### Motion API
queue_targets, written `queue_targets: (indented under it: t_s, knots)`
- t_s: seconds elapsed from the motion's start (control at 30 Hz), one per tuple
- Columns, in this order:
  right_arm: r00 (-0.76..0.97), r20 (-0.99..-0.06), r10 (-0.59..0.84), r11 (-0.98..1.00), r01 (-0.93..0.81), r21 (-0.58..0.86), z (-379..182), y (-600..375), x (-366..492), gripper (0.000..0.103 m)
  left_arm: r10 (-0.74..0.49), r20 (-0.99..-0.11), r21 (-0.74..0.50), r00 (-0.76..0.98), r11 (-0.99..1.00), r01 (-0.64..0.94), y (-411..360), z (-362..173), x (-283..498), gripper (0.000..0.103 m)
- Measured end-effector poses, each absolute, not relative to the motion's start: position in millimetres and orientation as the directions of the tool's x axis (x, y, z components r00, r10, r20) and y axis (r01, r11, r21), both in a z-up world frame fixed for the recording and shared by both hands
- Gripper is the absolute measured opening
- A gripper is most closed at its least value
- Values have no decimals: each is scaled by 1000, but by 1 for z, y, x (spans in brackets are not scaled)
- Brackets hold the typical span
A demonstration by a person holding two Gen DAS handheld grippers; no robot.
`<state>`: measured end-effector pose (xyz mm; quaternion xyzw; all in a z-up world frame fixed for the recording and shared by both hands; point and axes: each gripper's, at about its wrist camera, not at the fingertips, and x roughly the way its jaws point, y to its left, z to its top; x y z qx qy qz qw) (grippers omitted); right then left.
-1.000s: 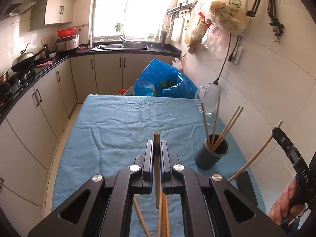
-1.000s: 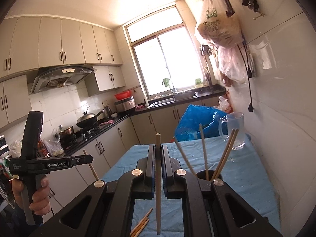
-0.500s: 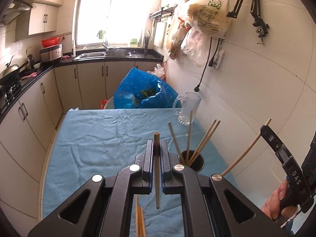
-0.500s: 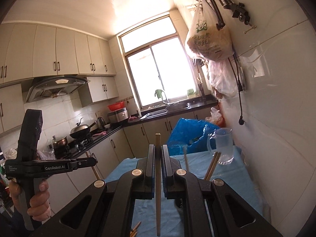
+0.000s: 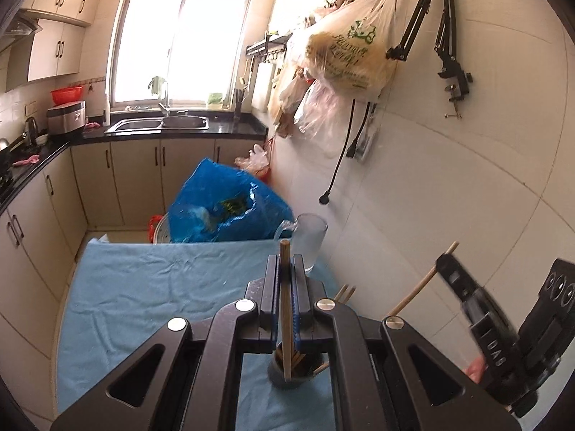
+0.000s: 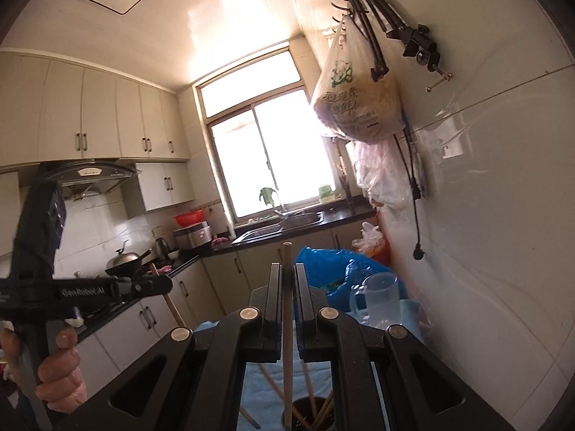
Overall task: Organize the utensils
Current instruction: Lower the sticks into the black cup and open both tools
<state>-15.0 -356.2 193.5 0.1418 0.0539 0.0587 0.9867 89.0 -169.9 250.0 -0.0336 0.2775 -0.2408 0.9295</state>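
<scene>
My left gripper is shut on a wooden chopstick held upright, its lower tip inside the dark round holder on the blue cloth. The holder has several chopsticks in it. My right gripper is shut on another wooden chopstick, also upright, with its lower end at the same holder. The right gripper shows in the left wrist view at the right. The left gripper shows in the right wrist view at the left.
A blue-cloth table stands against the tiled wall. A clear glass mug and a blue plastic bag sit at its far end. Bags hang from wall hooks. Kitchen cabinets and sink lie beyond.
Both grippers moved over the holder and tilted upward. The holder went from ahead of the fingers to right beneath them, with both chopstick tips now at its mouth.
</scene>
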Motion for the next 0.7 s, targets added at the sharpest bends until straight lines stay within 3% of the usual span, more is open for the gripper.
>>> queue_targets:
  t_s: [0.7]
  knots:
    - [952, -276, 130, 947, -37, 319, 128, -376, 43, 7, -430, -629, -208, 648, 896, 393, -200, 161, 137, 5]
